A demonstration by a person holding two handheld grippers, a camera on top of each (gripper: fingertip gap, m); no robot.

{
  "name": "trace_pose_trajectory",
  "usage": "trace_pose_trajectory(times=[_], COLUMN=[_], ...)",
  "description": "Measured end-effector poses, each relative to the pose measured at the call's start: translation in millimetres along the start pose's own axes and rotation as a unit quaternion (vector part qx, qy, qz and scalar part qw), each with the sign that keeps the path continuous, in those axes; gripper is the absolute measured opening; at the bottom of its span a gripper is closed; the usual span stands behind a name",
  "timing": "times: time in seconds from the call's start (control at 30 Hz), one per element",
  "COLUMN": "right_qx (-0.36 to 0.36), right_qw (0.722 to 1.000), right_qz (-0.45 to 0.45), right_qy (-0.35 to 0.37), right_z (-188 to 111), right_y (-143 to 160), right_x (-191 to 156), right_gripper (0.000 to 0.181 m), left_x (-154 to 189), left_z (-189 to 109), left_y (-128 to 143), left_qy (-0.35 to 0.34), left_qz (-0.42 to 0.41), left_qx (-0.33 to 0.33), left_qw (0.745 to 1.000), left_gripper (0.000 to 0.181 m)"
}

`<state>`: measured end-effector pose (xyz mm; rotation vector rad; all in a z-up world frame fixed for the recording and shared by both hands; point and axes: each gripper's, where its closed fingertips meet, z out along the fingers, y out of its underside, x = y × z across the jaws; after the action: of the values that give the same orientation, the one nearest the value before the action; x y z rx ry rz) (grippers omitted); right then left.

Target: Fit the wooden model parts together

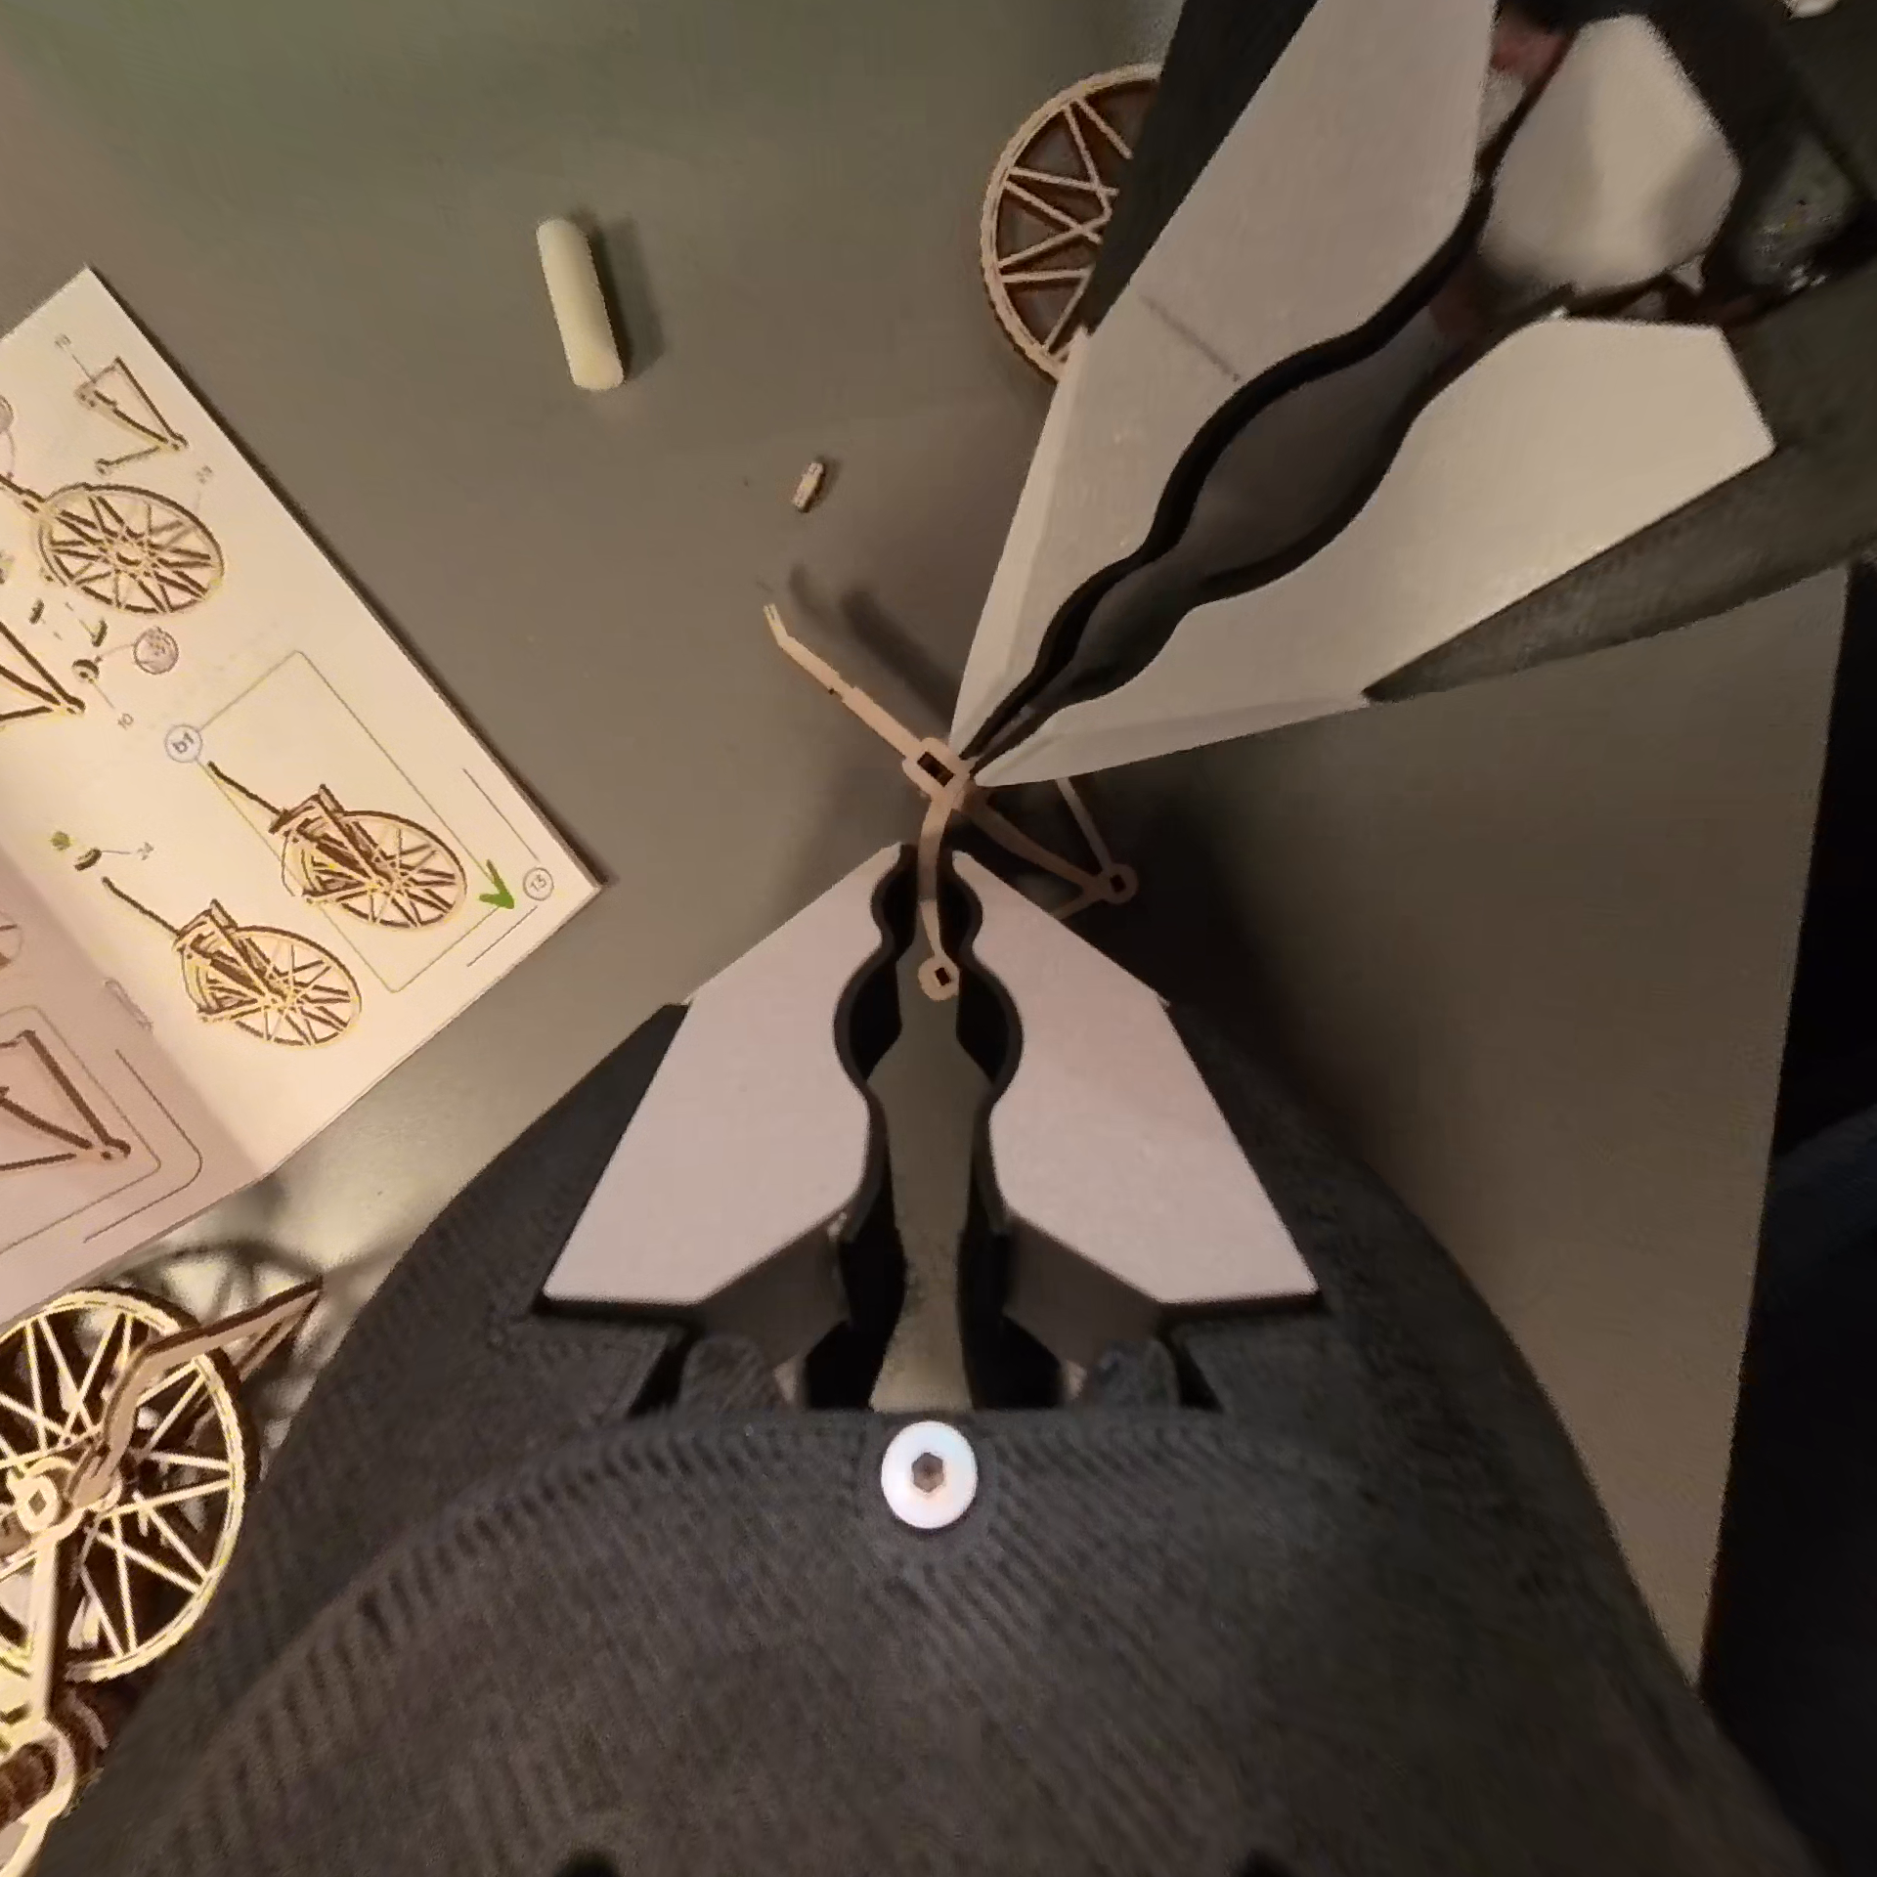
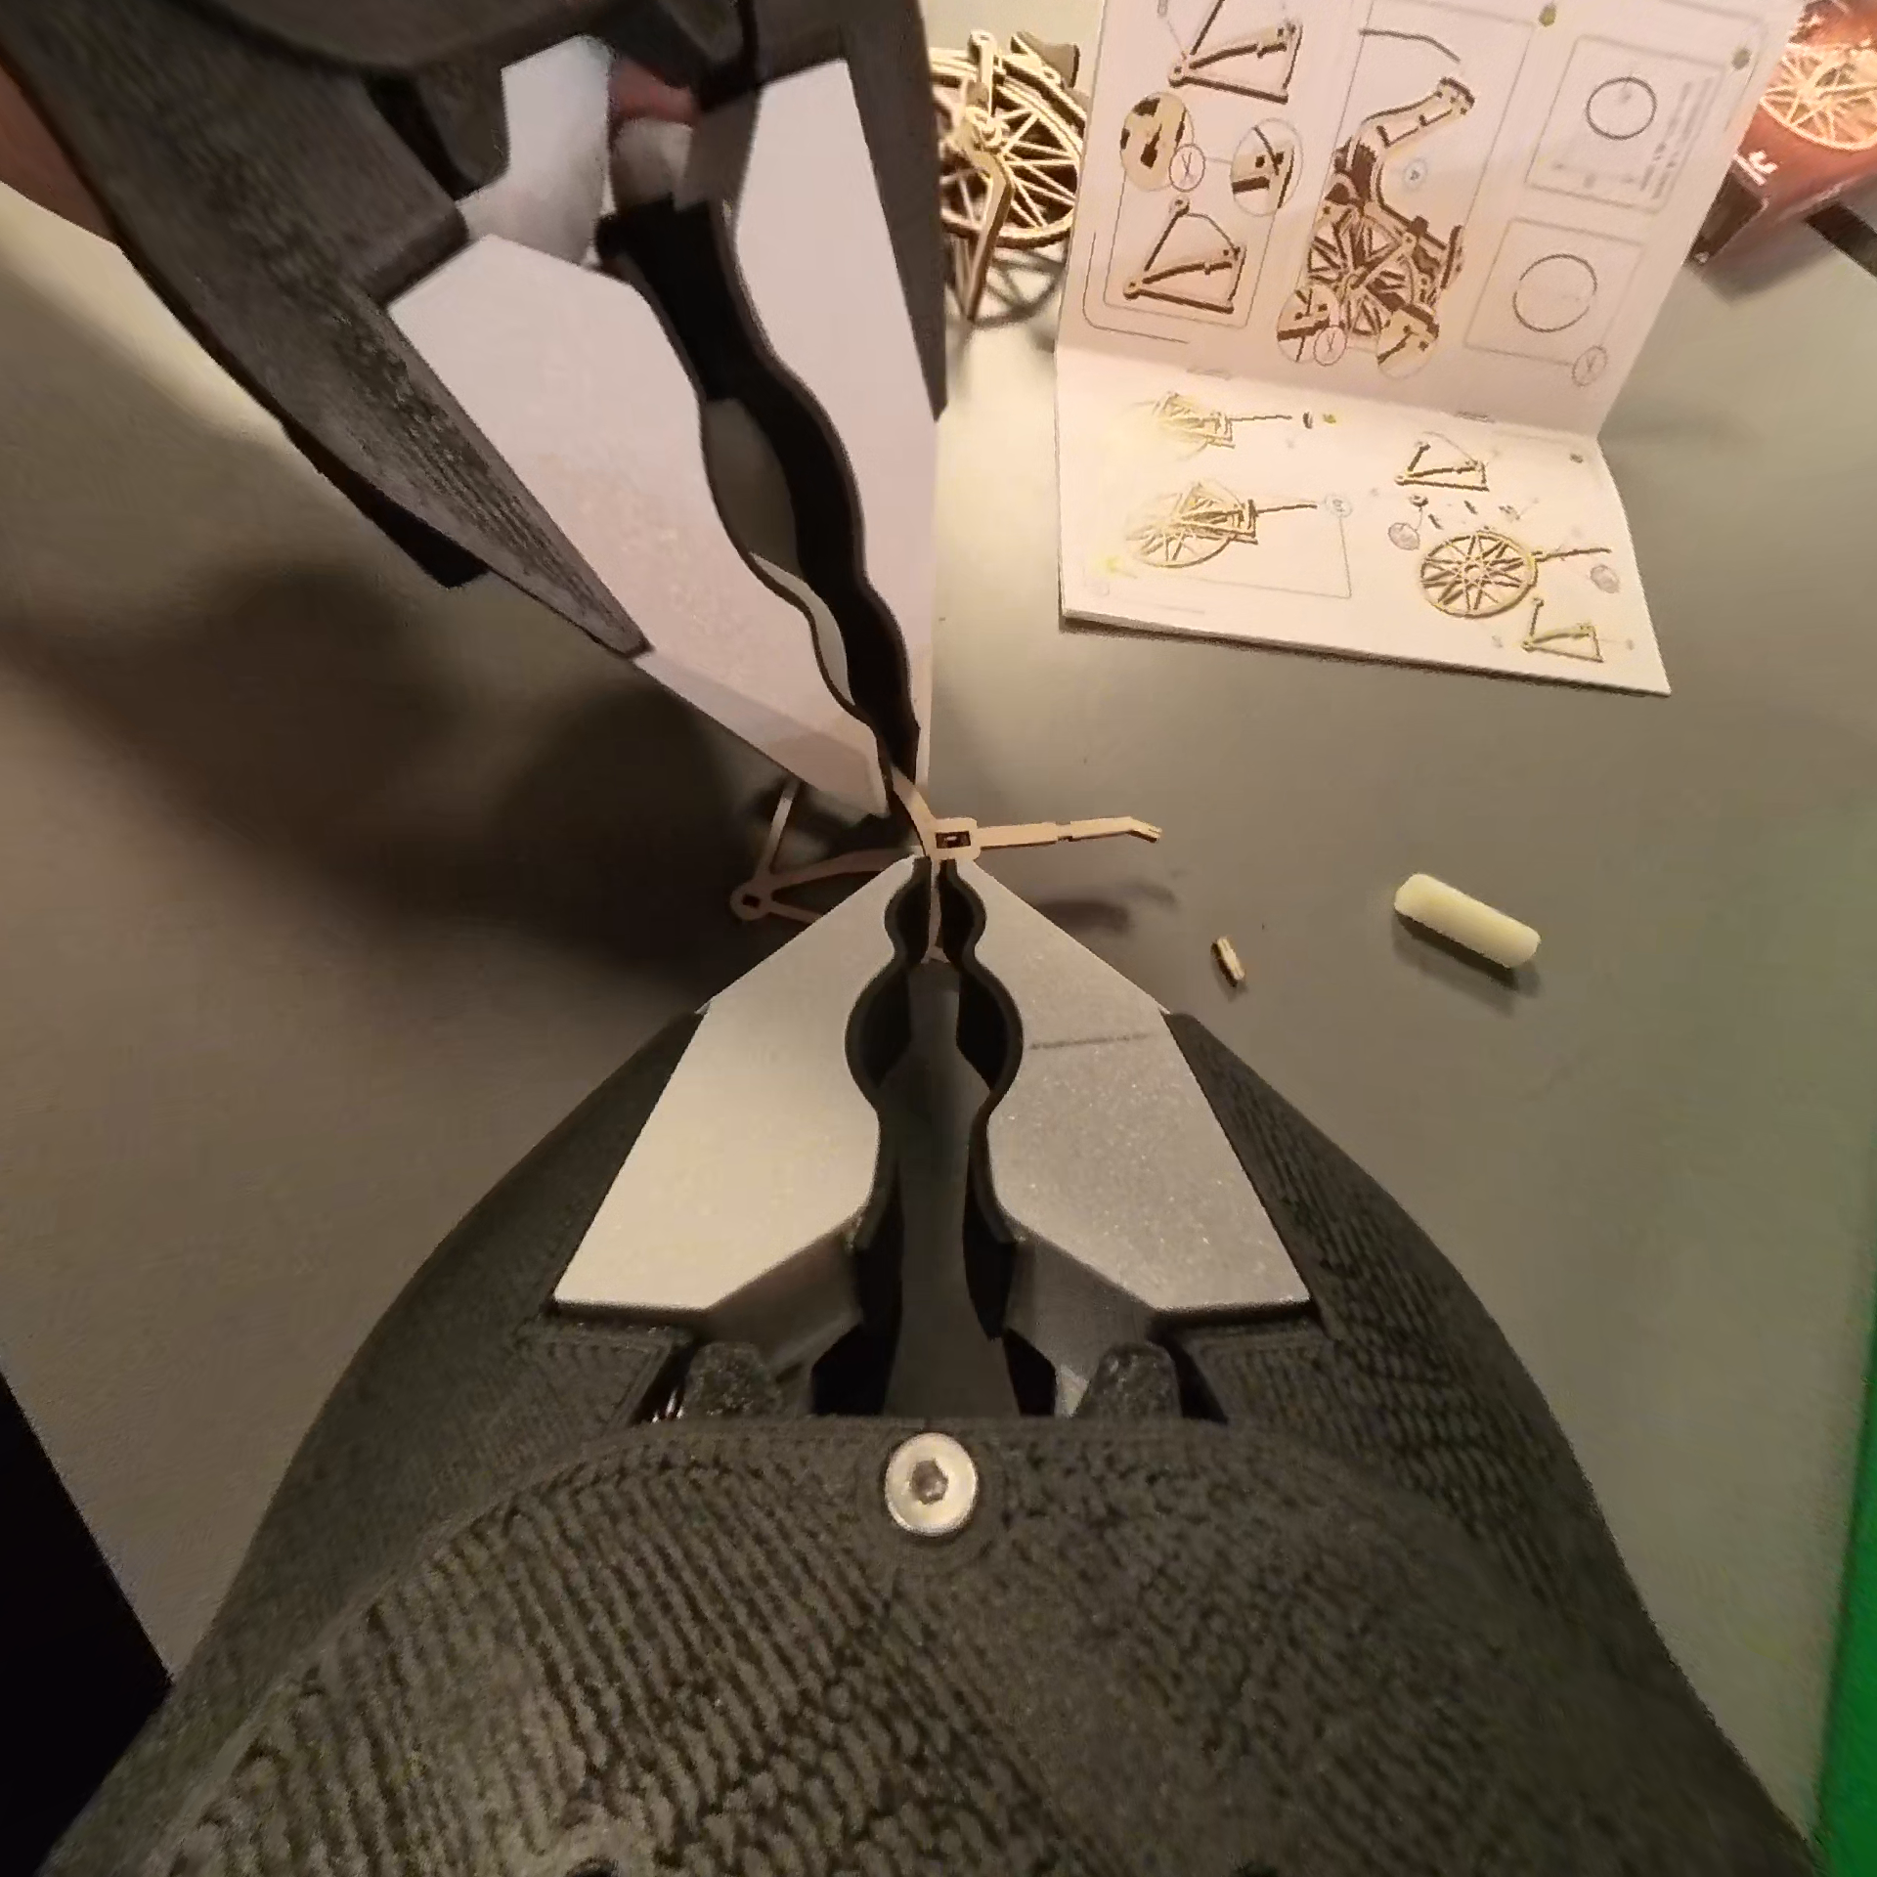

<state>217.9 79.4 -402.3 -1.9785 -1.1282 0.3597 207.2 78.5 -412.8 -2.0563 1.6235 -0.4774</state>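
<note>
Left tongs point(image 1: 926, 863), right tongs point(image 2: 929, 874): black ribbed printed bodies, pale grey wavy-edged fingers, silver hex screw.

Two tongs point(image 1: 929, 863) point(image 2: 929, 874), one booklet point(image 1: 305, 772), one peg point(image 1: 581, 302)

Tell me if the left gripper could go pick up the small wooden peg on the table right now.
Probably not yet: the left gripper is shut on the thin wooden frame piece. The small wooden peg itself lies unobstructed on the table.

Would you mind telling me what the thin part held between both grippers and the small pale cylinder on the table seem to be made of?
The thin part looks like laser-cut plywood: pale, flat, matte, with darker edges. The pale cylinder looks waxy or plastic, cream and smooth with rounded ends; which one, I cannot tell.
</note>
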Motion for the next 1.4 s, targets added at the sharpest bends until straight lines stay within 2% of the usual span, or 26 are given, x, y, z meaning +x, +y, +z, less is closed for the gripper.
trace_pose_trajectory(times=[0.1,0.23,0.33,0.47,1.07,1.13,1.23,1.4], right_qx=[0.004,0.087,0.054,0.028,0.026,0.055,0.045,0.026], right_qw=[1.000,0.996,0.998,0.999,0.997,0.993,0.992,0.995], right_qz=[0.001,0.026,0.024,0.021,0.057,0.095,0.103,0.089], right_qy=[-0.005,-0.014,-0.030,-0.032,-0.035,-0.033,-0.052,-0.048], right_z=[0,-8,1,6,5,-2,-1,3], right_y=[-1,-22,-15,-9,-7,-12,-9,-5], right_x=[1,7,3,3,3,11,7,5], right_gripper=[0.000,0.012,0.015,0.008,0.007,0.011,0.017,0.008], left_x=[0,-2,-2,-2,0,0,0,0], left_z=[0,1,1,1,1,1,1,1], left_y=[0,-1,-1,-1,-1,-2,-2,-2], left_qy=[0.011,0.013,0.012,0.014,0.014,0.010,0.010,0.014], left_qz=[-0.008,-0.006,-0.003,-0.005,-0.002,0.001,0.003,0.003], left_qx=[-0.010,-0.013,-0.013,-0.011,-0.027,-0.024,-0.024,-0.023], left_qw=[1.000,1.000,1.000,1.000,1.000,1.000,1.000,1.000], left_gripper=[0.002,0.002,0.002,0.002,0.003,0.002,0.002,0.002])
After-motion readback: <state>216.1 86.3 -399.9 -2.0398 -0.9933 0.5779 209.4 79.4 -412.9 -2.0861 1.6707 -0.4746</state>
